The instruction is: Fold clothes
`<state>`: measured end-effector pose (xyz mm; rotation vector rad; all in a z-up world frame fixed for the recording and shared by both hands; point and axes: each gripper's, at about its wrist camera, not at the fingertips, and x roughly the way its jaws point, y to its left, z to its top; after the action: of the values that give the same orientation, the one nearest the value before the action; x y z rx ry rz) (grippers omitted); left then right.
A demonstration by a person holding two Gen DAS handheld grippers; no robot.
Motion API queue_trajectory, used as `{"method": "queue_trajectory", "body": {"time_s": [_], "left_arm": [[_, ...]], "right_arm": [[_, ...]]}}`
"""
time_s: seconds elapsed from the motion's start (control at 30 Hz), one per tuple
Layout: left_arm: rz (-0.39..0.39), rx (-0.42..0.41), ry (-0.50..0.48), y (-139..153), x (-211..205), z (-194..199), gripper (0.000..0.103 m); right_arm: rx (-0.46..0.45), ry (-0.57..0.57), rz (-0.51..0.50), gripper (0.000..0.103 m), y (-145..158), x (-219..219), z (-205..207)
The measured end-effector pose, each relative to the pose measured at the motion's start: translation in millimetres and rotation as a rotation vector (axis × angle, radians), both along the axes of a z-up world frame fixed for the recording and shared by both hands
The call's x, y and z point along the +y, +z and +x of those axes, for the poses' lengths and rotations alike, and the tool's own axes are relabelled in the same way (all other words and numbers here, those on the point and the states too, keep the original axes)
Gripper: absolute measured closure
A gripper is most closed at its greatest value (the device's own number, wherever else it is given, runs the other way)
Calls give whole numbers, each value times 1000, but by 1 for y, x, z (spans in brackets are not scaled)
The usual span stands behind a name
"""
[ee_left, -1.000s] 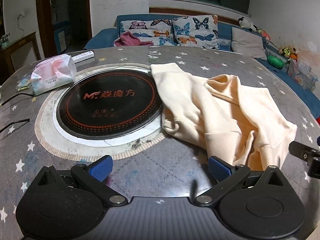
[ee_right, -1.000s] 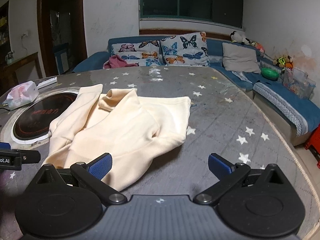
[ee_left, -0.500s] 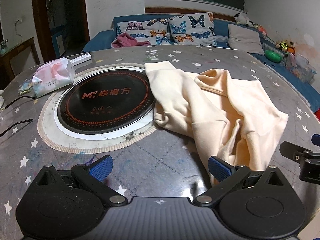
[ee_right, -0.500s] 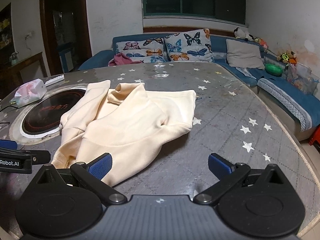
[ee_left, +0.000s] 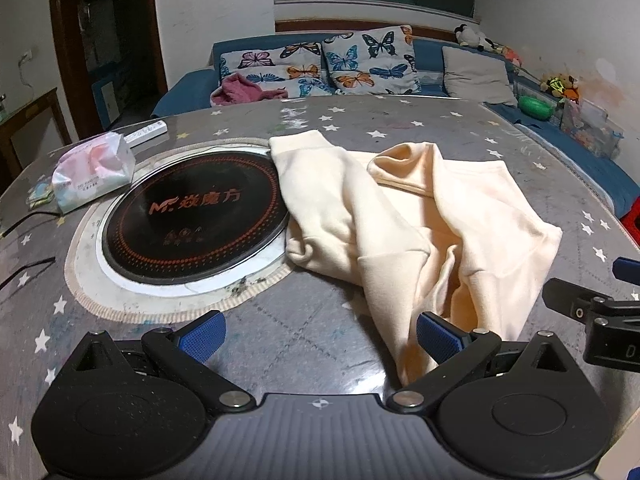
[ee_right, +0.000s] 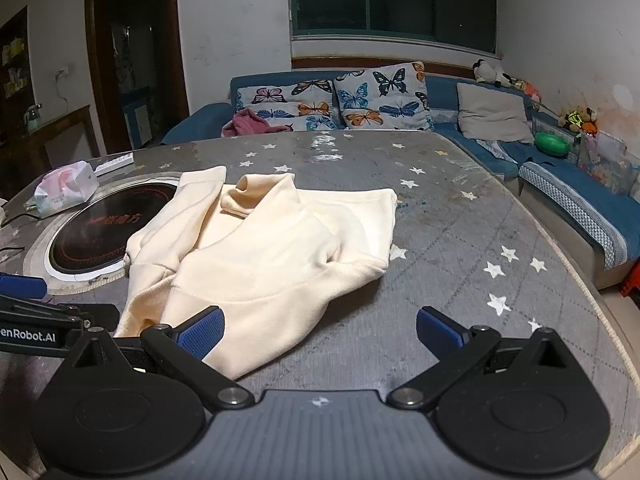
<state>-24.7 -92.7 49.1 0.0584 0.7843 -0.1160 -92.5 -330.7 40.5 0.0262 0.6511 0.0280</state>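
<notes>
A cream sweatshirt point(ee_left: 424, 228) lies crumpled on the grey star-patterned table point(ee_left: 320, 328), one sleeve reaching over the rim of the black round cooktop point(ee_left: 196, 216). My left gripper point(ee_left: 318, 332) is open just short of the garment's near edge, its right pad next to the cloth. In the right wrist view the same sweatshirt point(ee_right: 272, 256) spreads ahead and to the left. My right gripper point(ee_right: 320, 330) is open with its left pad over the garment's near hem, nothing held. Each gripper shows at the side of the other's view.
A tissue pack point(ee_left: 92, 172) and a white remote point(ee_left: 146, 133) sit at the table's left rear. A cable point(ee_left: 24, 272) runs along the left edge. Behind the table is a blue sofa point(ee_right: 580, 200) with butterfly cushions point(ee_right: 380, 96) and a pink garment point(ee_right: 252, 122).
Both grippers have drawn back and risen a little from the sweatshirt, so the table and garment look farther off. The sweatshirt has not moved. Both stay open.
</notes>
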Motion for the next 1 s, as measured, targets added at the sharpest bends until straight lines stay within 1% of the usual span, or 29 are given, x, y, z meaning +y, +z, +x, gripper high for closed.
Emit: {"method": "queue_trajectory", "body": {"time_s": [0.33,0.5,0.6,0.67,0.73,0.8,0.83,0.97,1.0], "left_arm": [[-13,-11,-13,6,-3,18,0],[-5,-23,-20,10,-6,29,0],[0,-26,-30,10,-9,37,1],[4,-25,-37,10,-12,42,1],[5,-26,-46,11,-14,47,5],[-1,-25,-54,11,-15,53,8],[-4,-27,-59,11,-15,56,13],[0,-24,-71,9,-18,72,22],[0,-24,-74,8,-19,75,25]], "right_arm": [[-9,19,-33,1,8,-1,21],[-11,35,-40,1,12,-1,34],[-11,41,-44,5,15,-1,43],[-10,43,-40,5,16,-2,50],[-8,44,-32,7,17,-5,56],[-1,48,-24,8,18,-7,64],[3,48,-21,9,18,-9,69],[21,43,-9,14,18,-14,87],[27,44,-1,17,17,-16,93]]}}
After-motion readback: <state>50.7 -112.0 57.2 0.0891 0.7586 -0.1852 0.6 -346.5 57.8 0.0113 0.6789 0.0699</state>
